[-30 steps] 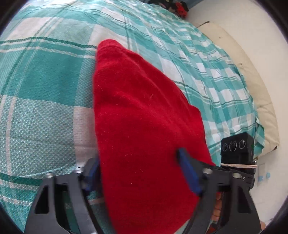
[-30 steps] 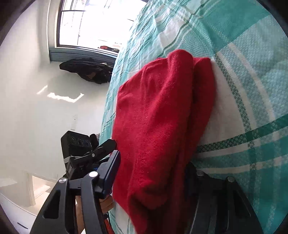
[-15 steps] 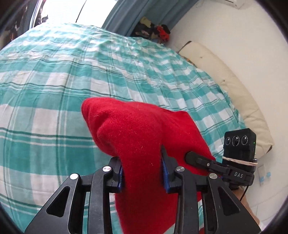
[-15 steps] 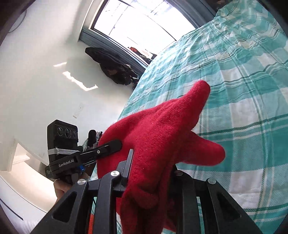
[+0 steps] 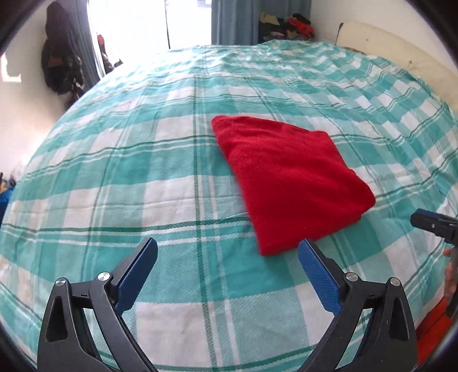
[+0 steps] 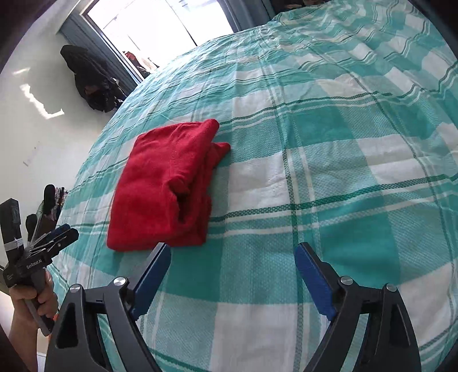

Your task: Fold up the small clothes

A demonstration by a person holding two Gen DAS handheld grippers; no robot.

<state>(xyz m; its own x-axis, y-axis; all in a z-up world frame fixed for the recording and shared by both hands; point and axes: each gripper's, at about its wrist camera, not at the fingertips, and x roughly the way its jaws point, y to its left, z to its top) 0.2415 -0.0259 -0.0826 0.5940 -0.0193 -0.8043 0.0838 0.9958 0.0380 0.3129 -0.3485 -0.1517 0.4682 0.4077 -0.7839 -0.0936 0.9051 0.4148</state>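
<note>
Bedspread [image 5: 171, 177] in teal-and-white check fills both wrist views, stretched over a bed that reaches back to a bright window [image 6: 160, 23]. Dark clothing [image 6: 88, 80] hangs on the white wall beside that window, well apart from the bed's middle. On the bedspread lies the red garment [image 5: 289, 180], folded into a thick, roughly square packet, flat on the cloth and touched by neither tool. From the right wrist view its stacked layers and one loose corner show along the edge facing the open bedspread; from the left wrist view only the smooth top face shows. The left tongs [image 5: 227, 274] hang above the bedspread on the near side of the red garment, jaws opening and spread wide, blue pads bare, nothing between them but checked cloth; the garment's near corner shows just beyond the right-hand pad. The right tongs [image 6: 232, 276] hang likewise near the red garment's near edge, jaws opening wide, with nothing held. At the left rim of the right wrist view a hand [image 6: 30, 300] grips the handle of the left tool, off the bed's edge.
</note>
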